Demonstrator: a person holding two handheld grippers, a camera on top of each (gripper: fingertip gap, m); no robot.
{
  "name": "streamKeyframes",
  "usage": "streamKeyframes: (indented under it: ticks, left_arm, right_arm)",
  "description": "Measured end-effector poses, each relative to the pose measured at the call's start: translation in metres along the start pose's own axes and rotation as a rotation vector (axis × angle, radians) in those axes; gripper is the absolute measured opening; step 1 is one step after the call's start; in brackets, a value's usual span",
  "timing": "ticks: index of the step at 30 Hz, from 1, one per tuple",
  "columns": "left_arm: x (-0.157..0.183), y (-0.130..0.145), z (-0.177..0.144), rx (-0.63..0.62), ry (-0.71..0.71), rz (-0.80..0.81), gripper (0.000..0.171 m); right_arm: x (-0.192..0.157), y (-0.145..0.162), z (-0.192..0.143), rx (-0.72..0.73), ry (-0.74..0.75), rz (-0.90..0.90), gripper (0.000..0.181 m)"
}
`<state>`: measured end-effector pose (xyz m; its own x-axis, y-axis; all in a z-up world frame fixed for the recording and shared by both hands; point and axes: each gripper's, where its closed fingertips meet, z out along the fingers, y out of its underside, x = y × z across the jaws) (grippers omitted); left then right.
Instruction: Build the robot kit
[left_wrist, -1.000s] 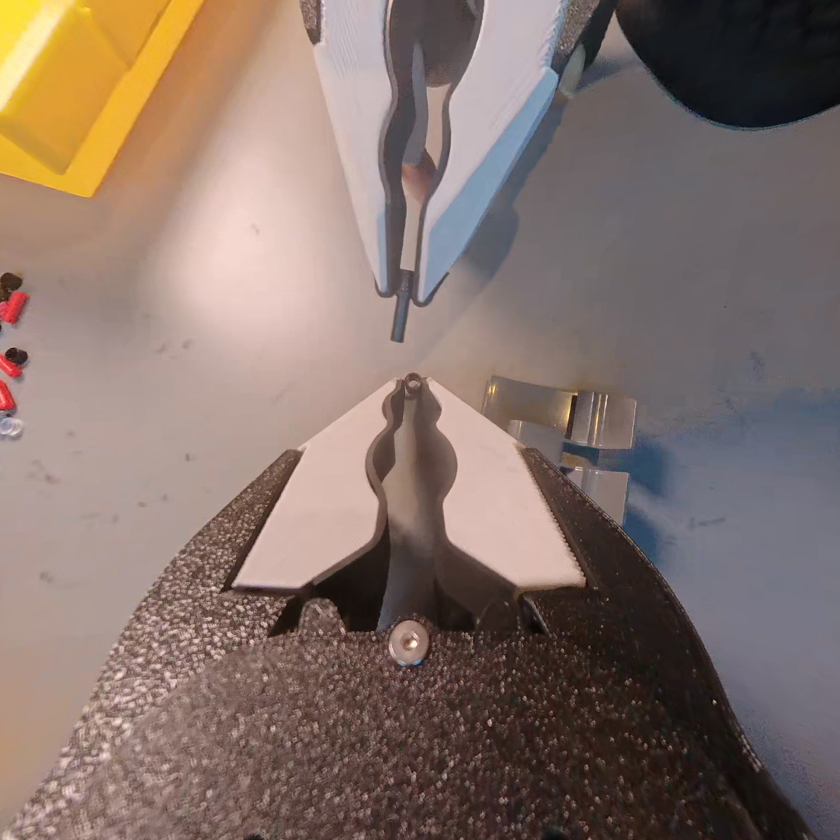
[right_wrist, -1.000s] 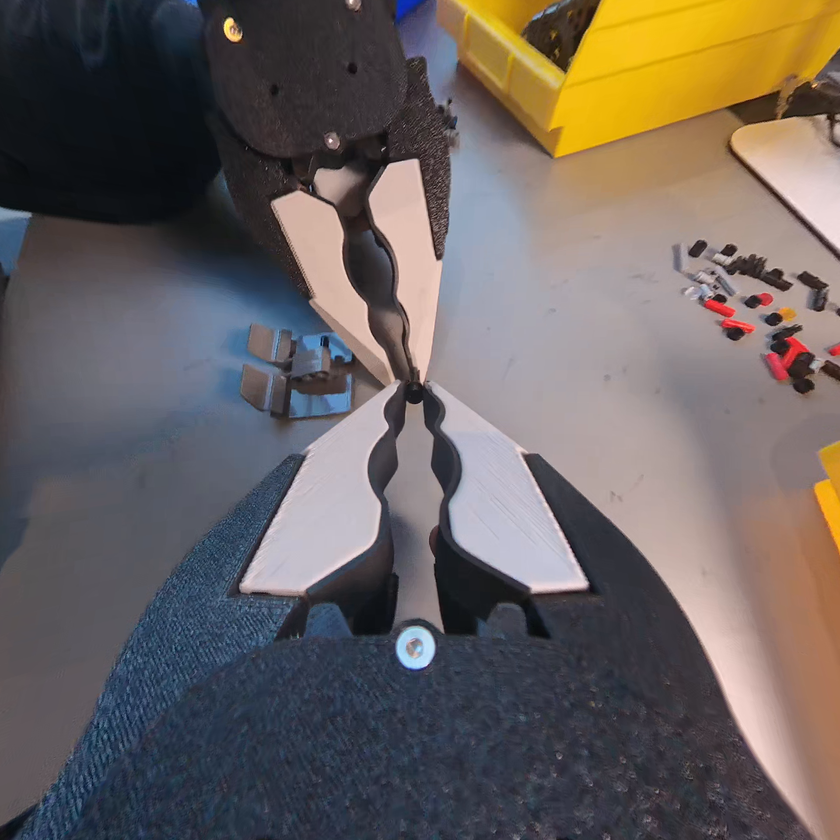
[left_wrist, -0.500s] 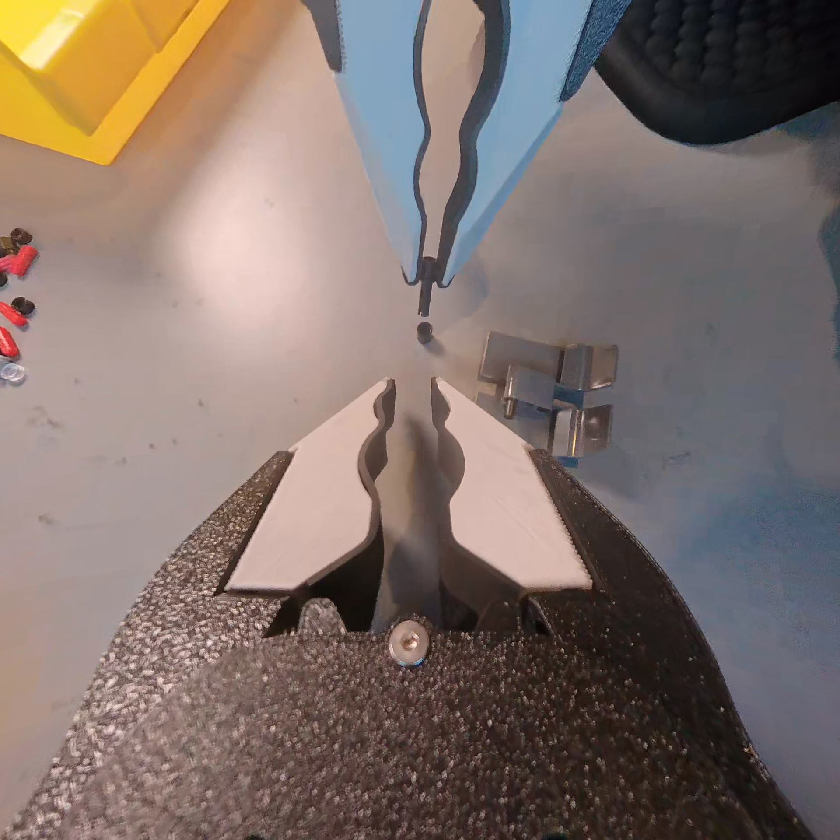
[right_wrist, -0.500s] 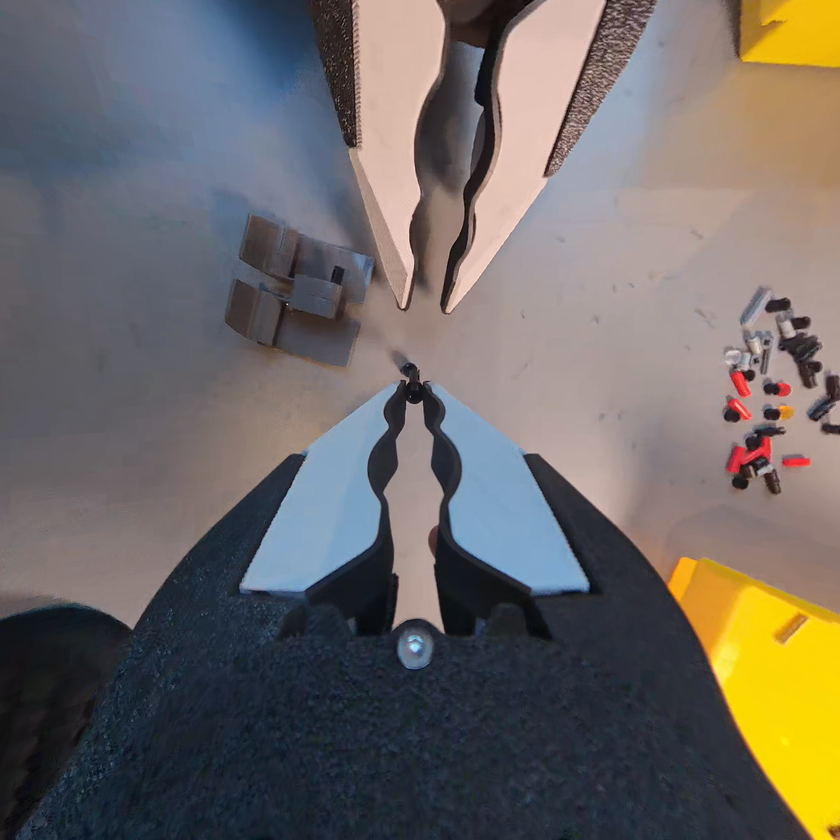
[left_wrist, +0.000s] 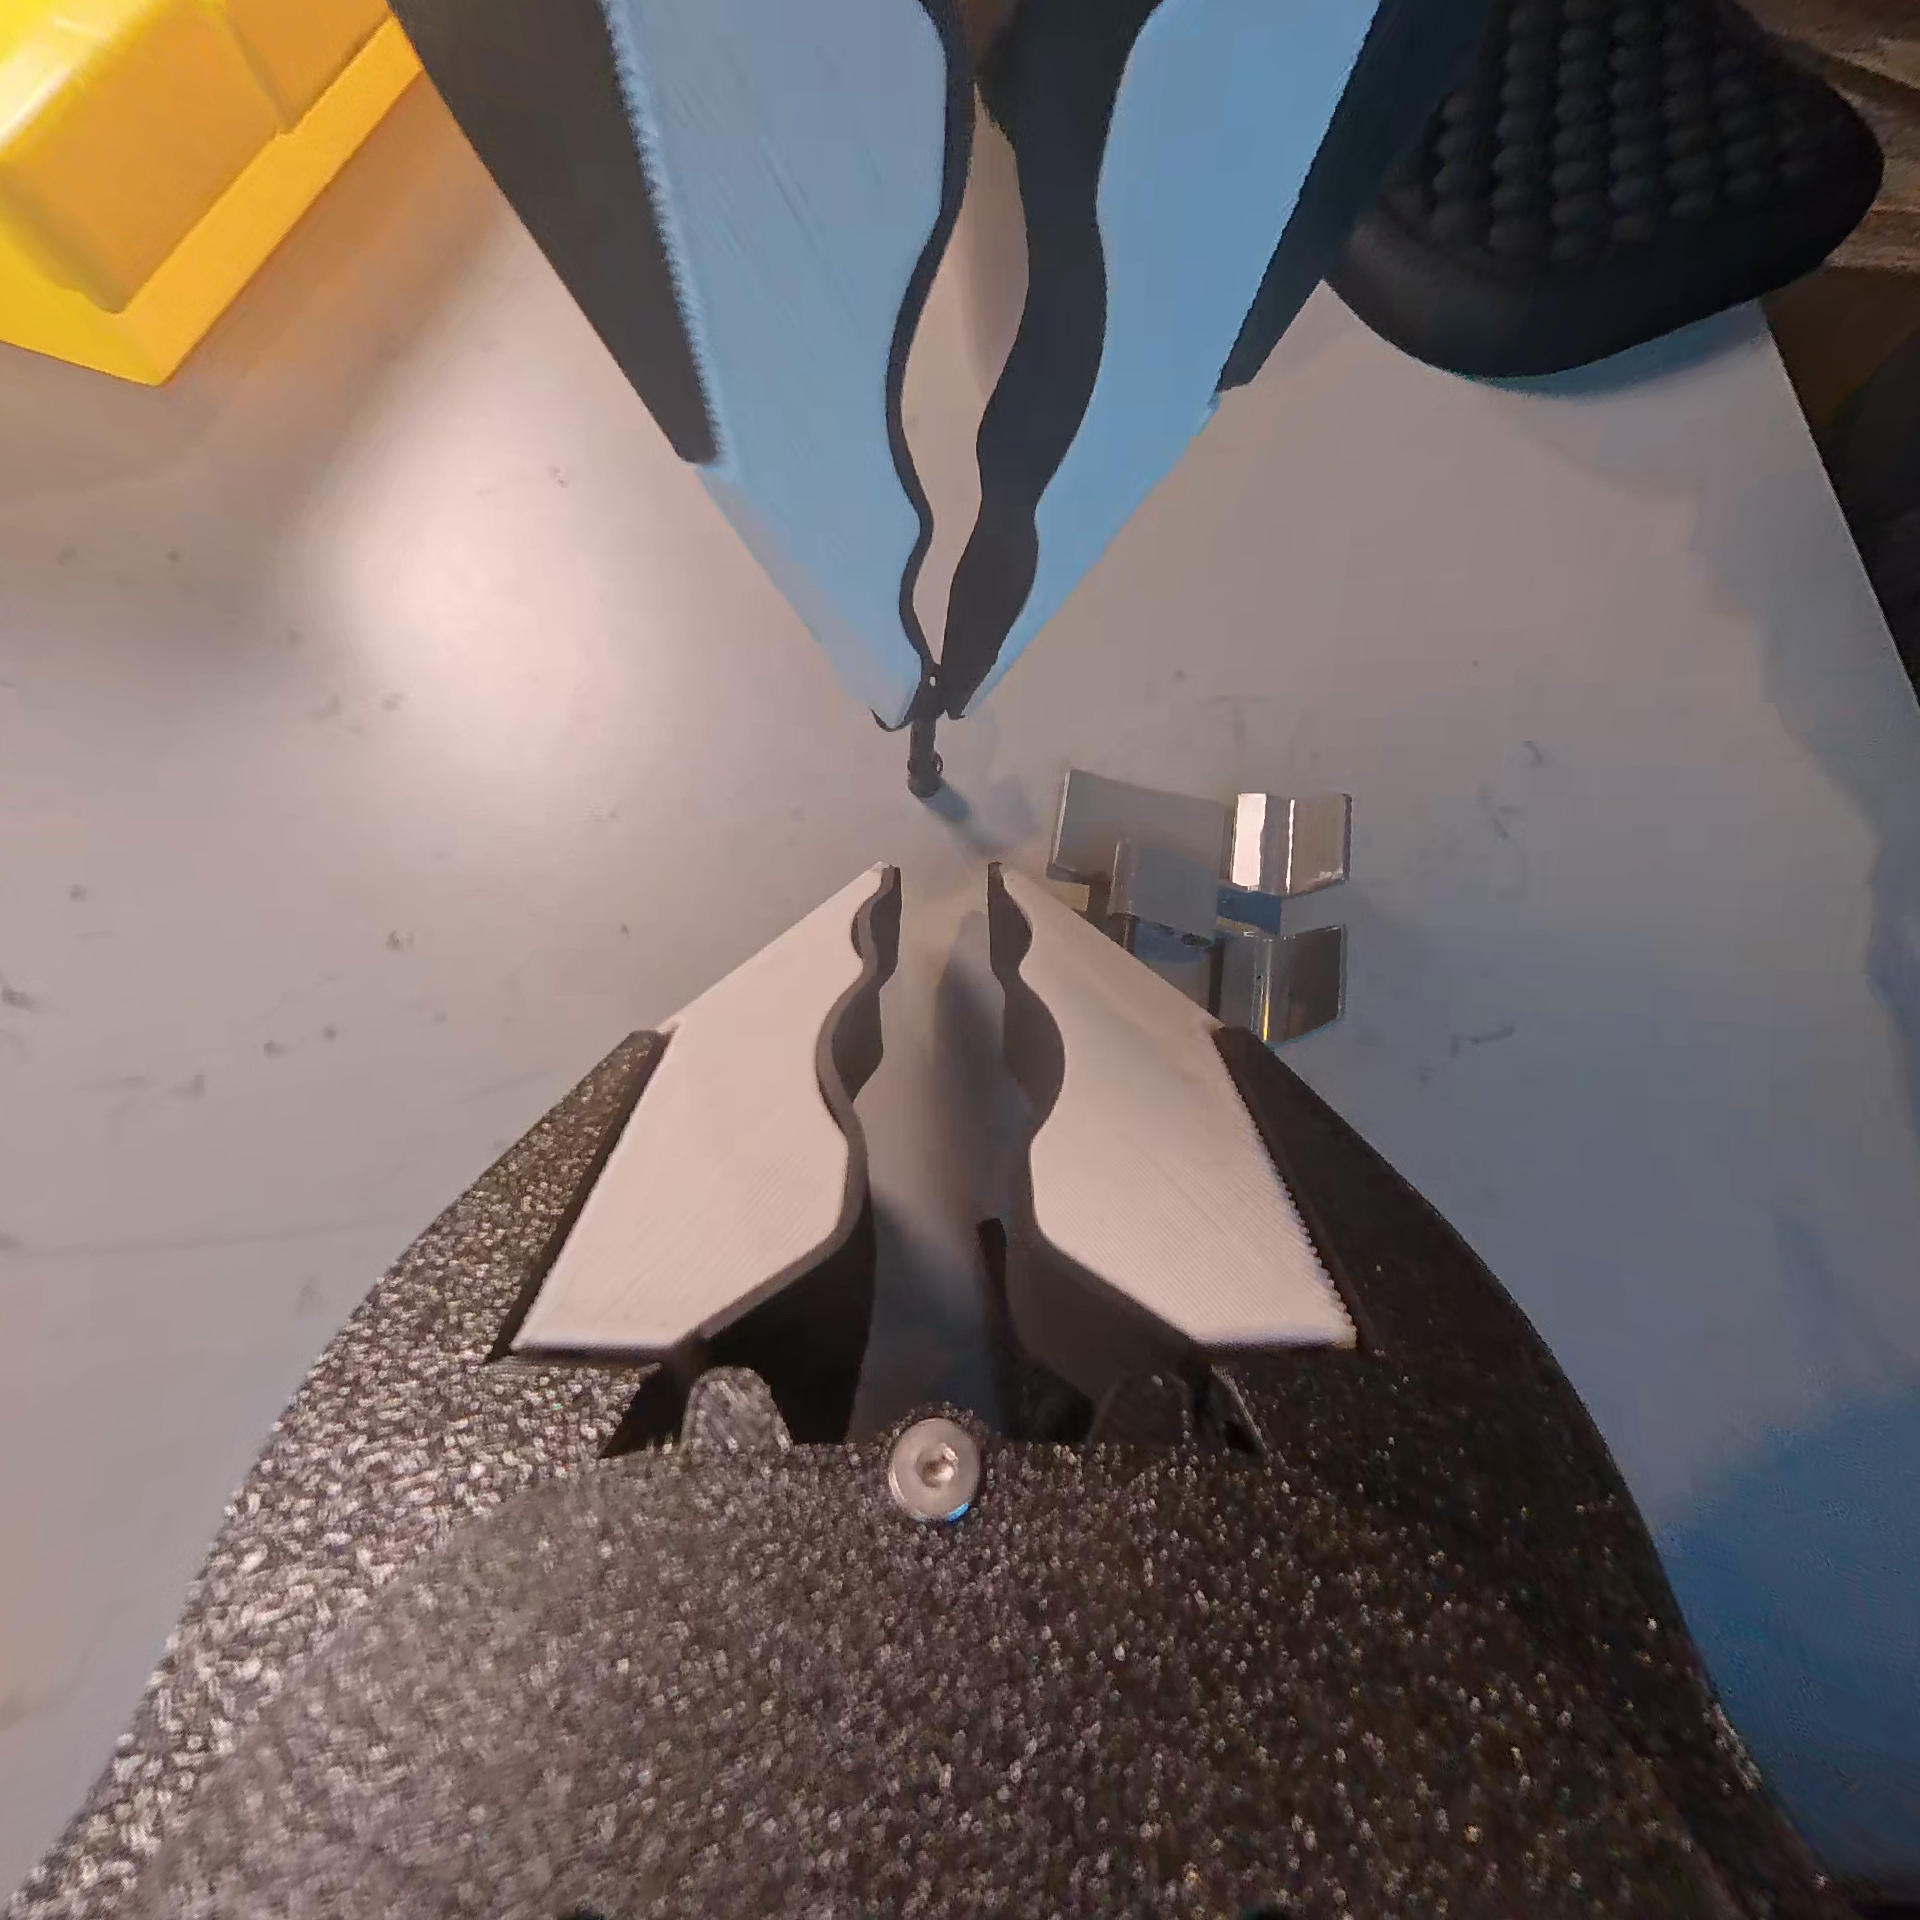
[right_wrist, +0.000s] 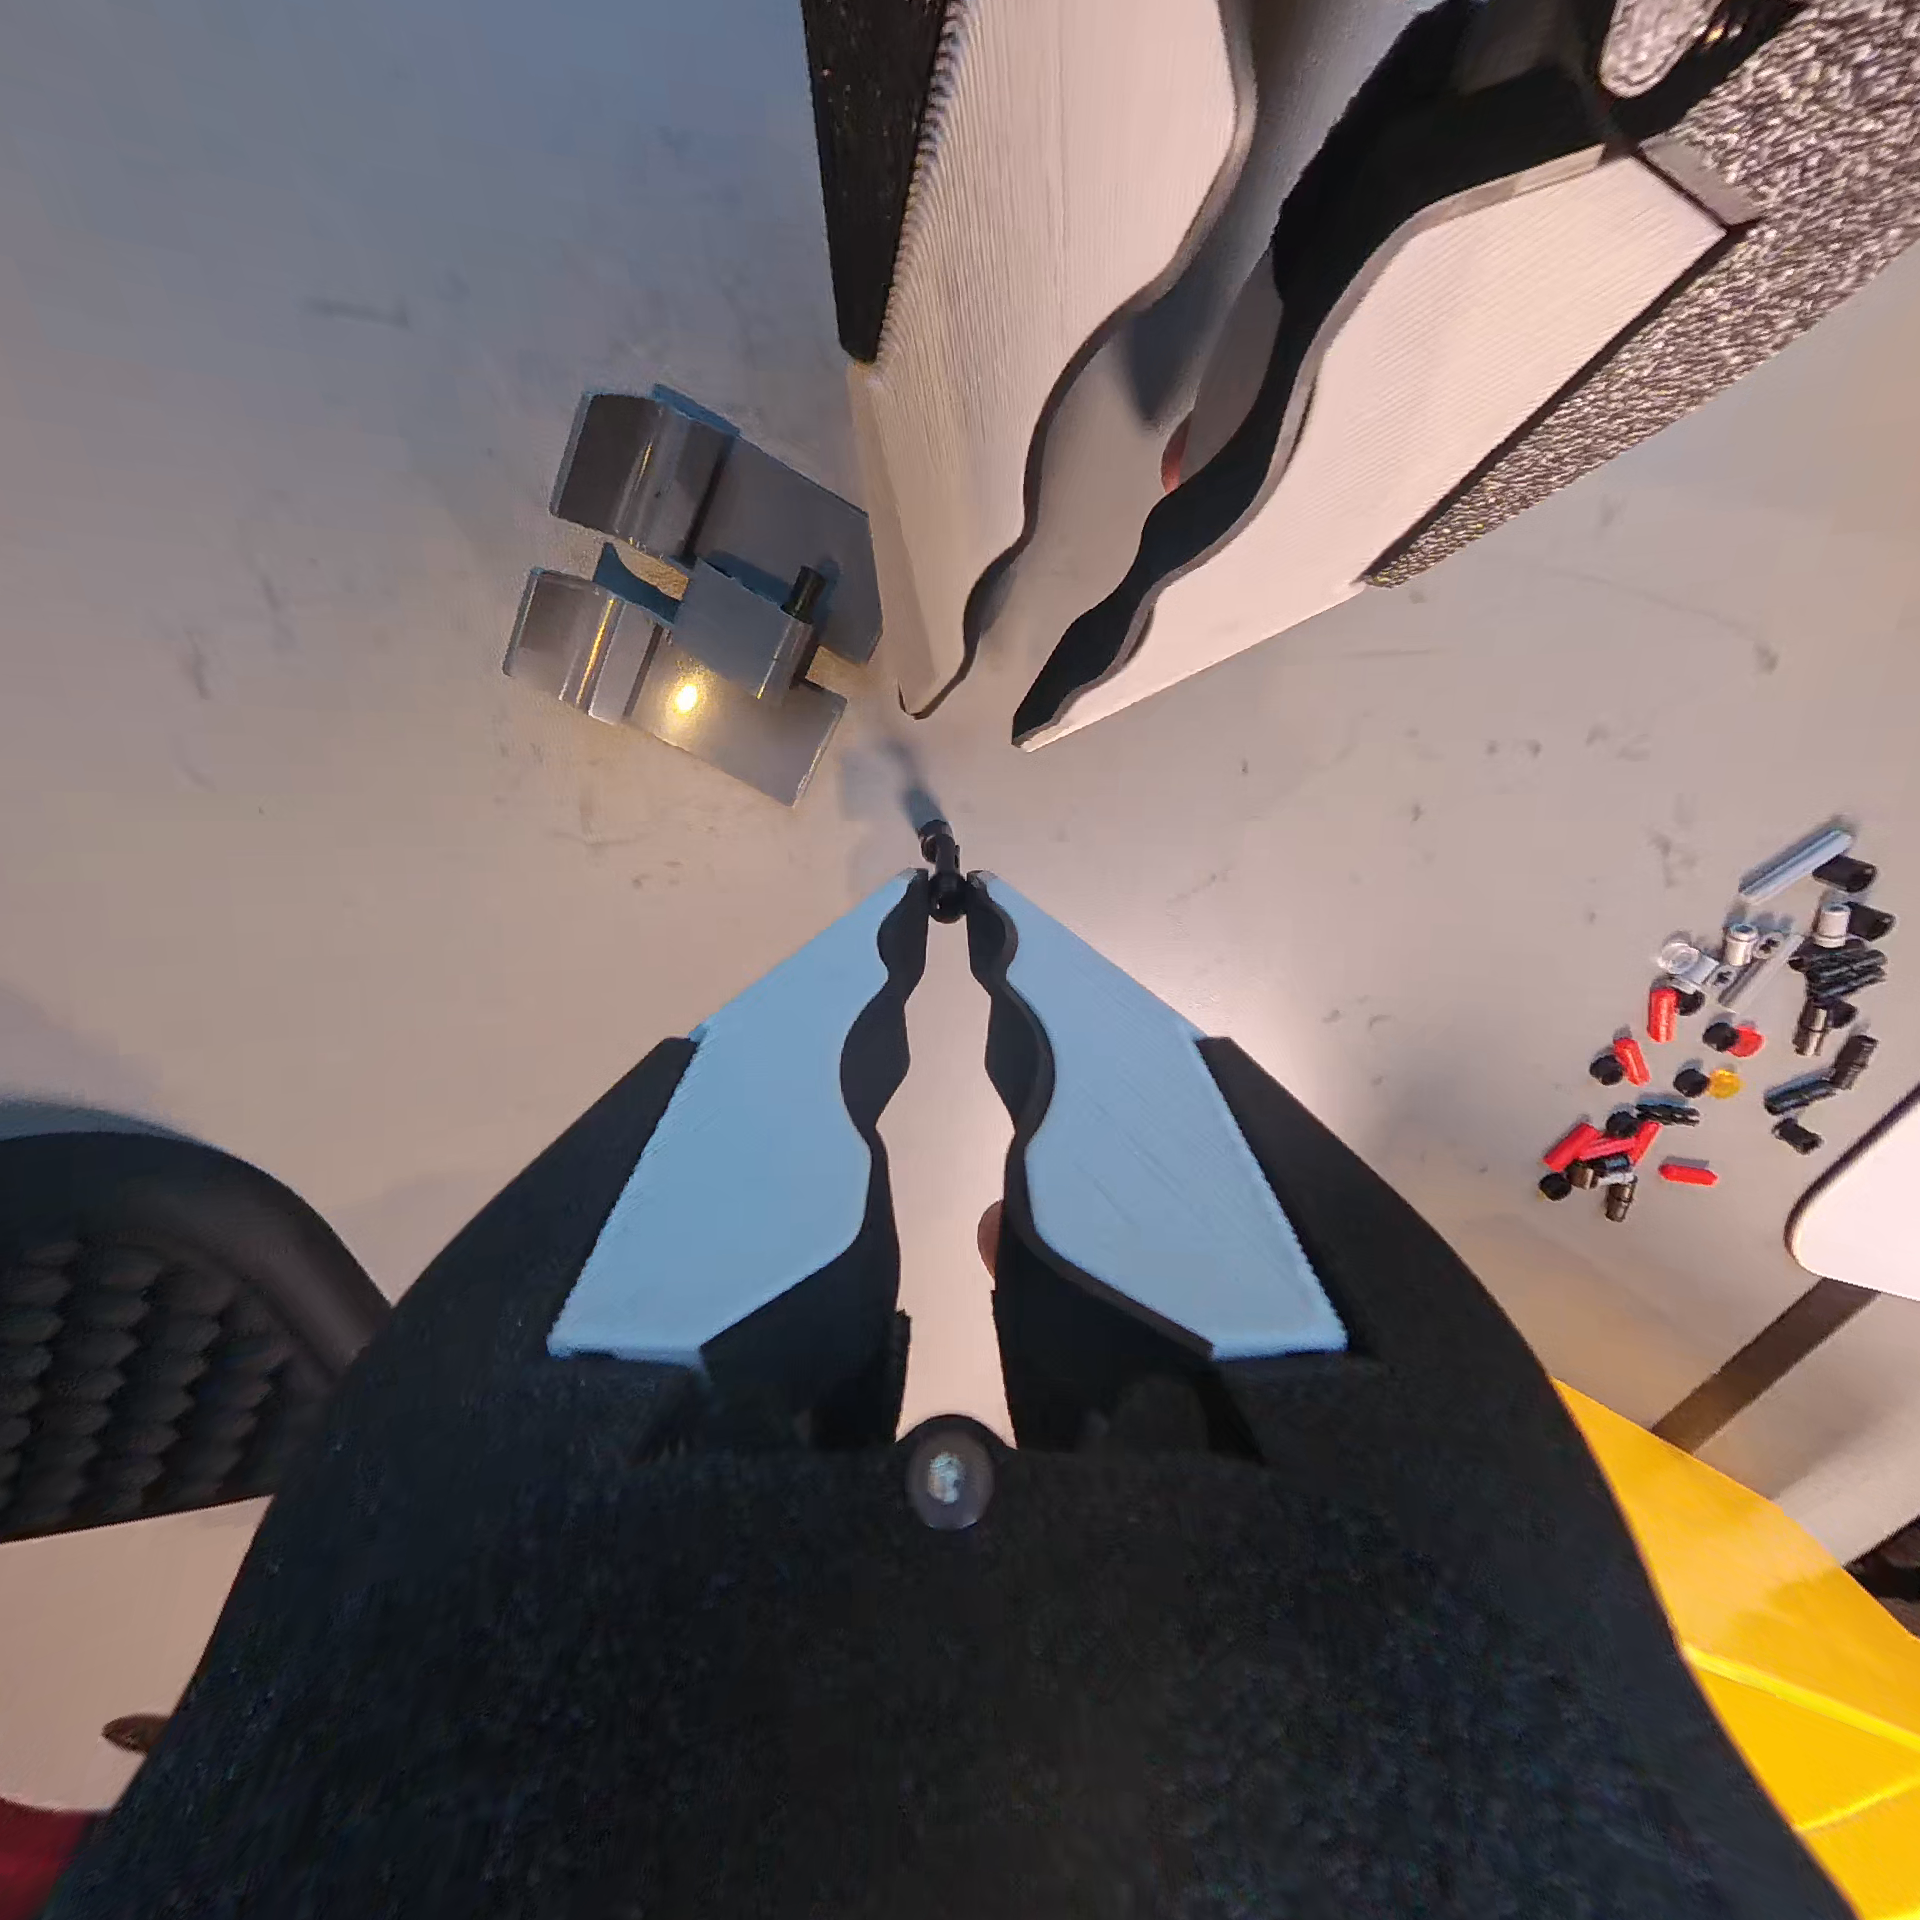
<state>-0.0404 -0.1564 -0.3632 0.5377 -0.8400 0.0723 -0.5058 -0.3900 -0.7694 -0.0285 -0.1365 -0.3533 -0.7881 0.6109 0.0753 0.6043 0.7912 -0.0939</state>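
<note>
— Grey, scuffed tabletop (left_wrist: 312, 727) fills both wrist views. What sits on it, biggest first?

— At the far corner of the left wrist view, a bright yellow plastic bin (left_wrist: 156, 177); another yellow plastic bin (right_wrist: 1766, 1621) shows at the lower right of the right wrist view. A black woven-textured seat or cushion (left_wrist: 1621, 177) lies off the table's edge.

— And the grippers?

— The two face each other tip to tip over the table. The left gripper (left_wrist: 943, 883) has its pale ribbed fingers (left_wrist: 748, 1122) parted by a narrow gap, with nothing between them. The right gripper (right_wrist: 943, 883) is closed nearly to touching at the tips, pinching a small black pin-like part (right_wrist: 940, 868) that sticks out beyond them toward the table. Whether its far end touches the surface, I cannot tell.

— Anything close by?

— A shiny folded metal clip of bent steel plates (left_wrist: 1216, 904) lies flat on the table just beside the left gripper's fingertip, near the pin but apart from it.

— And farther off?

— A loose scatter of tiny red, black and grey plastic pieces (right_wrist: 1725, 1039) lies well to the right of the right gripper, next to the rounded corner of a white board (right_wrist: 1870, 1216).
</note>
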Motion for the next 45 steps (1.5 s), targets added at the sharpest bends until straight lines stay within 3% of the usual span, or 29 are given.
streamKeyframes:
  ticks: [26, 37, 45]
  left_arm:
    - [-0.021, 0.007, -0.018, 0.015, -0.054, -0.03, 0.015]
    - [-0.023, 0.009, -0.021, 0.015, -0.06, -0.037, 0.015]
    - [-0.021, 0.015, -0.016, -0.009, -0.052, -0.038, 0.015]
  right_arm:
    - [-0.005, -0.002, 0.007, -0.077, -0.048, -0.069, 0.006]
    - [-0.005, 0.003, 0.008, 0.133, -0.054, 0.113, 0.006]
    - [-0.005, -0.001, 0.013, 0.024, -0.045, 0.008, 0.006]
